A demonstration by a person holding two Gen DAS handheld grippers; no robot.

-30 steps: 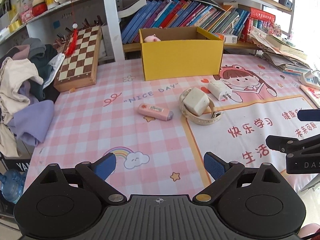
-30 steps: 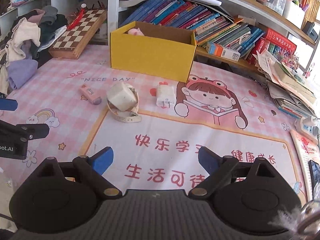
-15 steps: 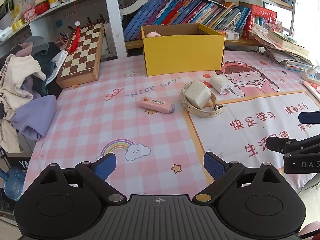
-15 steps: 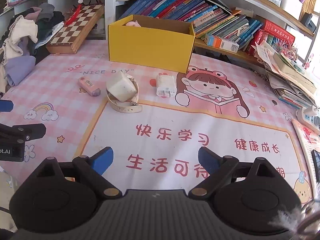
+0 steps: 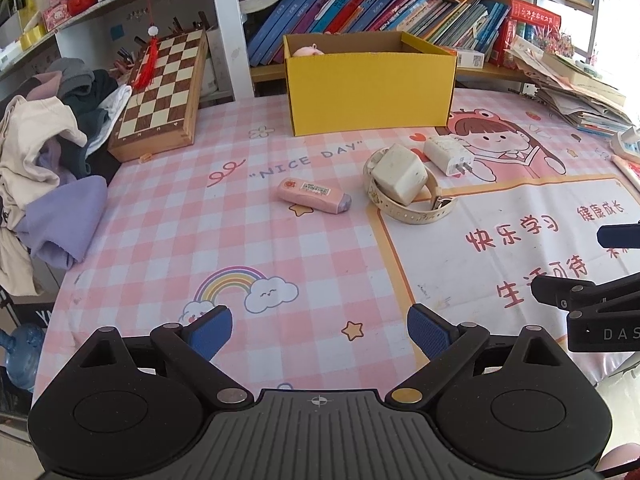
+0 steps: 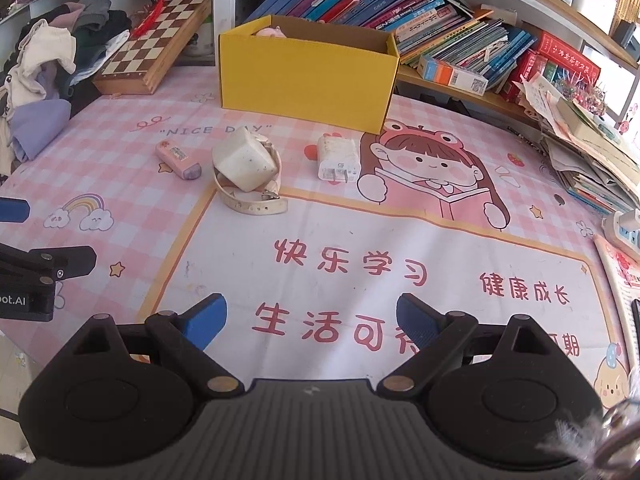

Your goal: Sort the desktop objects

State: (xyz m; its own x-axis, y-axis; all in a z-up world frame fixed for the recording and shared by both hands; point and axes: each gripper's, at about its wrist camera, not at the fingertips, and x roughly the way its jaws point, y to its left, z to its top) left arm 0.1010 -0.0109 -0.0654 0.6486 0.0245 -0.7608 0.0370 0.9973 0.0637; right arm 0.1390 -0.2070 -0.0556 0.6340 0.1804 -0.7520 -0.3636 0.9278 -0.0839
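A: Left wrist view is giving me the pink eraser [image 5: 315, 196] lying flat on the checked part of the worktop [image 5: 200, 248], just under the "NICE DAY" lettering. Just to its right a cream block-shaped charger [image 5: 399, 174] is sitting tilted on a coiled cream watch strap [image 5: 416, 210], touching it. Are you seeing the same from your side?

B: Yes. In the right wrist view I'm reading the eraser [image 6: 178, 159] left of that block [image 6: 245, 164] and strap [image 6: 256, 202], and a flat white plug adapter [image 6: 338, 159] is lying apart from them on the right, prongs pointing toward me.

A: Behind all three, the yellow box [image 5: 370, 90] is standing open at the back of the worktop, with something pink [image 5: 307, 51] showing just over its rim. I can't make out what it is.

B: And the grippers?

A: My left gripper [image 5: 319, 326] is hanging released, blue pads spread wide, nothing between them, over the rainbow print near the front edge and well short of the eraser. The right gripper [image 5: 580, 268] is poking in from the right edge of my frame.

B: From its own camera the right gripper [image 6: 310, 320] is also spread open and empty, hovering over the red characters on the mat.

A: Further out, a chessboard [image 5: 160, 92] is leaning at the back left, a heap of clothes [image 5: 44, 152] is piling up beside it, and books [image 5: 360, 0] are lining the shelf behind the box.
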